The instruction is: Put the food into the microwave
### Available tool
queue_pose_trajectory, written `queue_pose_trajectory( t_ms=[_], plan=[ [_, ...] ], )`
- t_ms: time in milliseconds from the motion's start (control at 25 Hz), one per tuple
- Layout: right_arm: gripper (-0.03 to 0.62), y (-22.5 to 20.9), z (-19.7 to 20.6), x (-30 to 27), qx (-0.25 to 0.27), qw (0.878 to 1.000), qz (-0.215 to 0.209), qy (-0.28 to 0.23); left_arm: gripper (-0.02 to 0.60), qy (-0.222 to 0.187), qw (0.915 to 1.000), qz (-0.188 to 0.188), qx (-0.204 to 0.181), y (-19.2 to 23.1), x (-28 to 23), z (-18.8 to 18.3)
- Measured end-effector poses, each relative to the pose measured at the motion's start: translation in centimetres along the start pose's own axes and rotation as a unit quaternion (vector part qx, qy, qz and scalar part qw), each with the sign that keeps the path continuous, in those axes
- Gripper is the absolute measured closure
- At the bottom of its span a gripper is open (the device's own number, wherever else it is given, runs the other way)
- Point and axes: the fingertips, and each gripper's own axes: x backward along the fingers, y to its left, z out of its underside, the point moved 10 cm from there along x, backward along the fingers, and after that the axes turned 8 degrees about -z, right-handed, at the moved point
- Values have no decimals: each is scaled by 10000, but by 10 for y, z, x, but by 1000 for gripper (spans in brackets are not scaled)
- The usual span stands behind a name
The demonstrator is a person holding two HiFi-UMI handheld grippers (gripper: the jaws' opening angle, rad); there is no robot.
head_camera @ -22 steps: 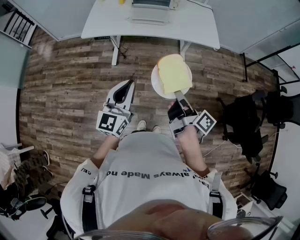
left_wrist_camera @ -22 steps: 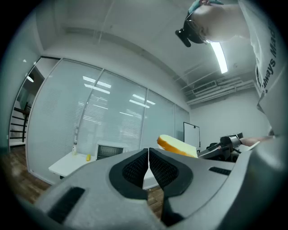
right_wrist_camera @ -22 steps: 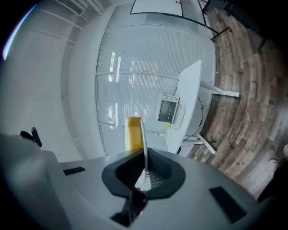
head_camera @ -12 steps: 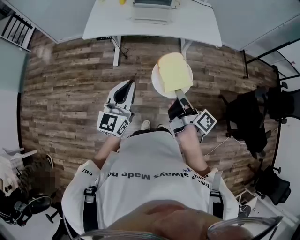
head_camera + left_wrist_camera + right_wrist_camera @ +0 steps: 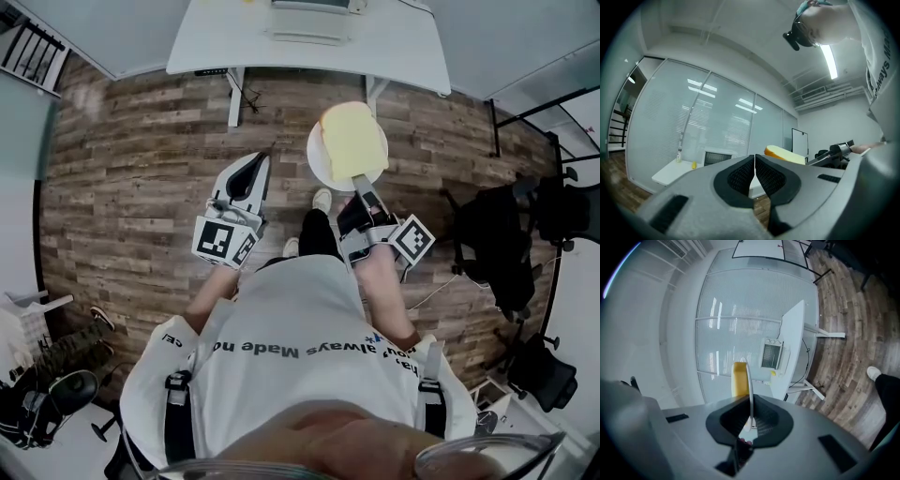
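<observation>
Right tool (image 5: 360,185) is clenched on the rim of a plate (image 5: 315,161), carried level over the floor (image 5: 141,169) so the bread (image 5: 354,141) on it will not slide. Left tool (image 5: 251,171) is pinched together, empty. Microwave (image 5: 306,21) sits on the bench (image 5: 403,56) ahead.

We log an office. Wood-plank floor (image 5: 131,169); a white worktop (image 5: 394,52) at the far side carries a microwave (image 5: 770,354), backed by a glazed partition wall (image 5: 670,117) with blinds. Dark office chairs (image 5: 539,375) stand at right. Also a whiteboard (image 5: 800,142) and a ceiling strip light (image 5: 830,58).
</observation>
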Motion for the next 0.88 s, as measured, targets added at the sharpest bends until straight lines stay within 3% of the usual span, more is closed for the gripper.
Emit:
queue_pose_trajectory(
  t_ms=[400,880],
  plan=[
    [576,-15,-42,-46,8,10000,65,28,566,50,9999,101,-52,11,-68,6],
    [576,-36,-150,-118,-114,9997,78,189,566,131,9999,-78,-81,5,-193,11]
  ],
)
